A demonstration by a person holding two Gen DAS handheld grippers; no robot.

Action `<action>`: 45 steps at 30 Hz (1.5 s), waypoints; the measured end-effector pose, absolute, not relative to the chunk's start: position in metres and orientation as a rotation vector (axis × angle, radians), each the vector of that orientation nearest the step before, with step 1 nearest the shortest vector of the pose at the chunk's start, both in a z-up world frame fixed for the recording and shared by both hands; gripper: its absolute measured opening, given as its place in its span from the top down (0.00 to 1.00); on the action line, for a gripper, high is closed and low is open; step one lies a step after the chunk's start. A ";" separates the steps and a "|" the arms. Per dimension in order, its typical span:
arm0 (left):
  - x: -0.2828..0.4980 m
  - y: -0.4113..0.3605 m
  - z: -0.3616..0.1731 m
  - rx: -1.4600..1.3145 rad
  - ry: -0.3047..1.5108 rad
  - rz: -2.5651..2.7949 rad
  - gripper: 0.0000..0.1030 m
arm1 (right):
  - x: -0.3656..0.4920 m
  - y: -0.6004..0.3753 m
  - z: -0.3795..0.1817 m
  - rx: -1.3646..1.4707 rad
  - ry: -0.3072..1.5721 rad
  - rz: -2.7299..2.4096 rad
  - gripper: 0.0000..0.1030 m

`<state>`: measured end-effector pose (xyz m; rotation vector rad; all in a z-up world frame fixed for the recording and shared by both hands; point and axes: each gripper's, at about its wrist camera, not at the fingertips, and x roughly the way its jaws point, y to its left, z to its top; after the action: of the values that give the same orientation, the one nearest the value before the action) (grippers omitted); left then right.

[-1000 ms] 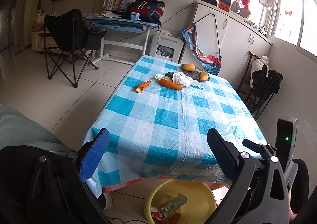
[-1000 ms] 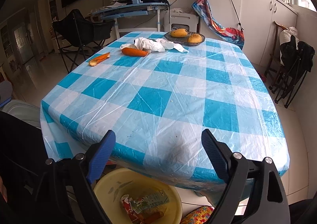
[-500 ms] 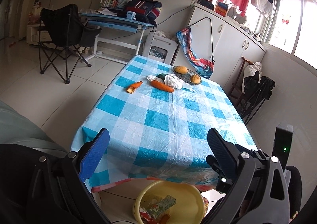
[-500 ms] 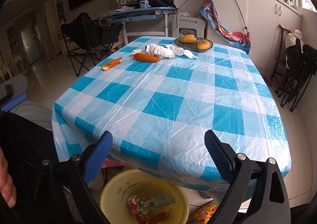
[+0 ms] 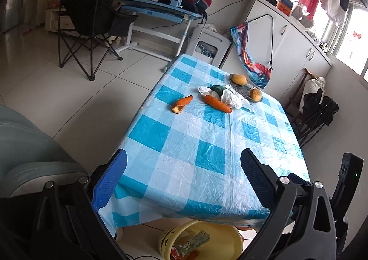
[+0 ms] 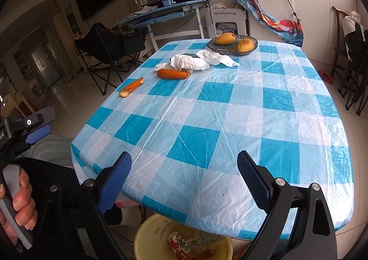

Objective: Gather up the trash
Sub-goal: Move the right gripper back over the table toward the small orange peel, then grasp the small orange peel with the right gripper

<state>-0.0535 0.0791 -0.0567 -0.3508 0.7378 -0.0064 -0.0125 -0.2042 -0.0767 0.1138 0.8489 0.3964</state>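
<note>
Currently on the checkered surface (image 6: 230, 122), far end: white crumpled tissues (image 6: 195, 62), whole carrot (image 6: 173, 74), carrot piece (image 6: 131, 87) to its left, fruit bowl (image 6: 232, 47) behind. Yellow bin (image 6: 184, 241) with wrappers on the floor under the near edge. Left claw (image 5: 182, 181) released, empty; right claw (image 6: 184, 181) closing slightly, nothing between.

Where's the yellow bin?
The yellow bin sits on the floor under the near edge of the checked table, at the bottom of both views, with wrappers inside it.
</note>
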 end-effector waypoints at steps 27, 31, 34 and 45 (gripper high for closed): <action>0.120 0.073 -0.089 -0.166 0.880 0.076 0.08 | 0.153 -0.122 -0.096 -0.165 0.858 0.599 0.46; 0.131 0.068 -0.094 -0.156 0.890 0.071 0.09 | 0.159 -0.117 -0.096 -0.204 0.856 0.598 0.47; 0.139 0.061 -0.099 -0.129 0.908 0.054 0.15 | 0.158 -0.112 -0.095 -0.263 0.852 0.602 0.58; 0.142 0.041 -0.112 -0.129 1.014 -0.106 0.83 | 0.156 -0.121 -0.090 -0.344 0.835 0.627 0.94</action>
<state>0.1419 0.0406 -0.1117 -0.1286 1.0139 -0.1056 0.1562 -0.1211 -0.0896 -0.3443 0.8351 0.6272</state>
